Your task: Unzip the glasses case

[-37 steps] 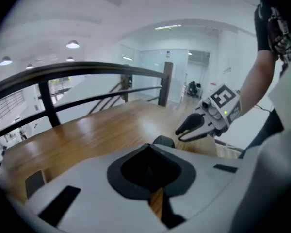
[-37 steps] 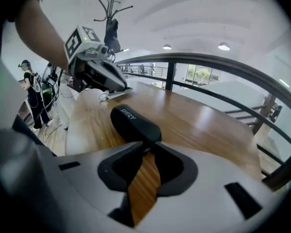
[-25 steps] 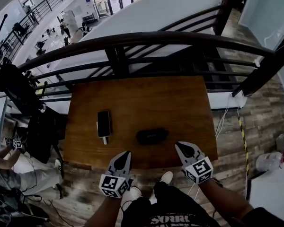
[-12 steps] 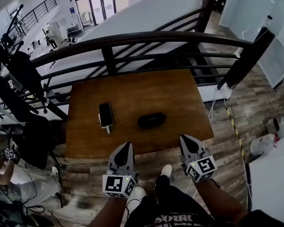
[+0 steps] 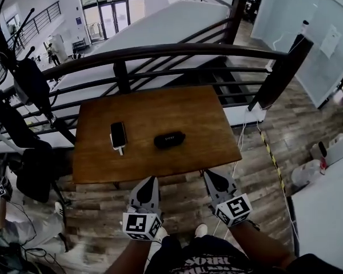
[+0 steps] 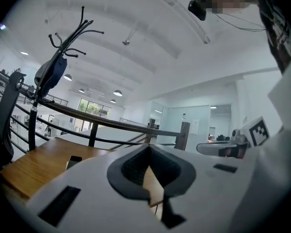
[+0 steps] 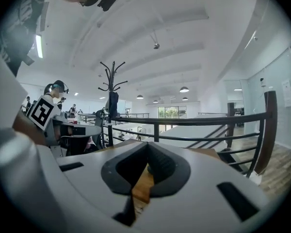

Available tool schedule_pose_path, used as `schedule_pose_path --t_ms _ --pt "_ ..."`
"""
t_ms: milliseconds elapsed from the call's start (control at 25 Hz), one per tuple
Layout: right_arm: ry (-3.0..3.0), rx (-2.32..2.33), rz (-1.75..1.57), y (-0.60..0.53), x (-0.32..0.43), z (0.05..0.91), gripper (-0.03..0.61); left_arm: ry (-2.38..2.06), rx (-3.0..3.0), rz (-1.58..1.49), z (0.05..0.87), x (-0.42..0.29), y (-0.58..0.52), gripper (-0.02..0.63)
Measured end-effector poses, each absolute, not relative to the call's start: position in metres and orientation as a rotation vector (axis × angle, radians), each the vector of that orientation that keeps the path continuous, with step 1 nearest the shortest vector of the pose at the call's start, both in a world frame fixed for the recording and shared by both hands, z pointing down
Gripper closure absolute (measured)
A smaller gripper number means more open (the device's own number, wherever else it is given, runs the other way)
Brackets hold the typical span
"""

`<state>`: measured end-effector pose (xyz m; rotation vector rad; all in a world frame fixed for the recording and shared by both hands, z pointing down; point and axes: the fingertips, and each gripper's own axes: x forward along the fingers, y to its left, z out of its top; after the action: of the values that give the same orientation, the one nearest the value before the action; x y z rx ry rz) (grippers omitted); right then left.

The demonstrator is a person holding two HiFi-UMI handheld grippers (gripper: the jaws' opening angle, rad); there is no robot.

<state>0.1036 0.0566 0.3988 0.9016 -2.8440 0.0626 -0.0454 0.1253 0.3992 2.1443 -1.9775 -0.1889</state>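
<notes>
Two grippers are hovering just short of the table's (image 5: 160, 110) near edge, over the plank floor (image 5: 183, 196) and clear of the tabletop. The left gripper (image 5: 151, 180) is pointing toward the table with its jaws closed tip to tip and nothing between them. The right gripper (image 5: 209, 174) is sitting just beside it, also aimed at the table, with its jaws pressed together and empty. Each one is carrying its marker cube (image 5: 142, 225) at the end nearest the person, whose forearms are reaching in from below the table's near side.

On the table, the glasses case (image 5: 170, 139) is lying flat near the middle, a little toward the near edge, dark, oval and zipped closed as far as can be told. Neither gripper is touching it; both are well apart from it. A phone (image 5: 118, 135) is lying flat on the table to the left of the case, near it but not touching, with something pale showing under its near end.

Beyond the table's far edge a dark railing (image 5: 160, 53) is running across.

From the left gripper view, the left gripper (image 6: 148, 149) is showing closed tips, with the table (image 6: 34, 164) and the phone (image 6: 73, 161) ahead on the left and a coat rack (image 6: 63, 47) standing past the table's left side. From the right gripper view, the right gripper (image 7: 146, 147) is showing its dark pads meeting at the tip, with a strip of table showing through the gap behind them
</notes>
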Motion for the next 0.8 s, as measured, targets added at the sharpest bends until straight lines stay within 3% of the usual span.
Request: schedule_pose_path --t_ms 400,800 --pt "-2.899 0.761 0.07 0.055 0.148 0.385 0.58 -2.106 2.091 -0.103 0.381 0.03 0.134 0.611" --pt "-2.91 0.72 0.091 0.062 0.149 0.384 0.58 -2.124 2.091 -0.027 0.37 0.035 0.139 0.611"
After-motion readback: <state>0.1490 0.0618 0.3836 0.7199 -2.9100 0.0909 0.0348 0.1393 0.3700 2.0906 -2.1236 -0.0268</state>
